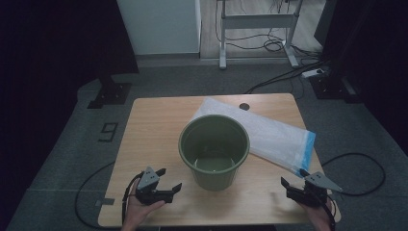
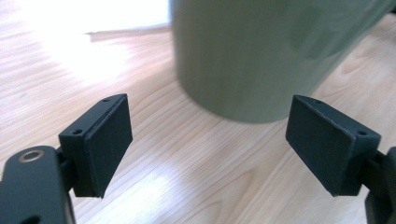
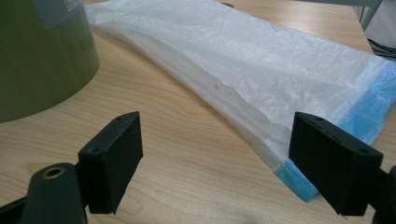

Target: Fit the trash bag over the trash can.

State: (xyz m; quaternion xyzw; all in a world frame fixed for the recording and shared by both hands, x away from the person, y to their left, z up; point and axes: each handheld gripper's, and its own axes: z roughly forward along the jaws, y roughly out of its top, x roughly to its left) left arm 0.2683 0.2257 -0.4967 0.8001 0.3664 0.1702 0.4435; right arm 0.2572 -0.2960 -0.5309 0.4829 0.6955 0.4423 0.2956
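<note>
Left gripper point(image 1: 169, 179): held in the person's left hand point(image 1: 142, 210) at the near left part of the table point(image 1: 149, 144), jaws spread wide with nothing between them, pointing toward the green bin point(image 1: 214, 150). In the left gripper view the two black pads point(image 2: 103, 140) stand well apart over bare wood, and the bin's rounded side wall point(image 2: 261, 56) rises just beyond them, near but not touching. Right gripper point(image 1: 294, 178): held in the person's right hand point(image 1: 321, 216) at the near right corner of the table, jaws likewise spread wide and holding nothing. In the right gripper view its pads point(image 3: 116, 158) frame bare tabletop; the blue-edged end of the plastic bag point(image 3: 261, 79) lies just ahead of the right-hand pad, close to it, though contact cannot be confirmed. A cable point(image 1: 358, 166) trails from this gripper over the floor to the right of the table. Green bin: stands upright at the centre of the table, between the two grippers and slightly beyond them, mouth open upward; the interior appears empty. A pale label point(image 3: 58, 9) is fixed to its outer wall facing the right gripper. Plastic bag point(image 1: 269, 137): white, translucent, with a blue band point(image 1: 308, 147) at its near right end; it lies flat on the table behind and to the right of the bin, running from the far centre toward the near right edge, with the bin overlapping its left portion as seen from the high view
</note>
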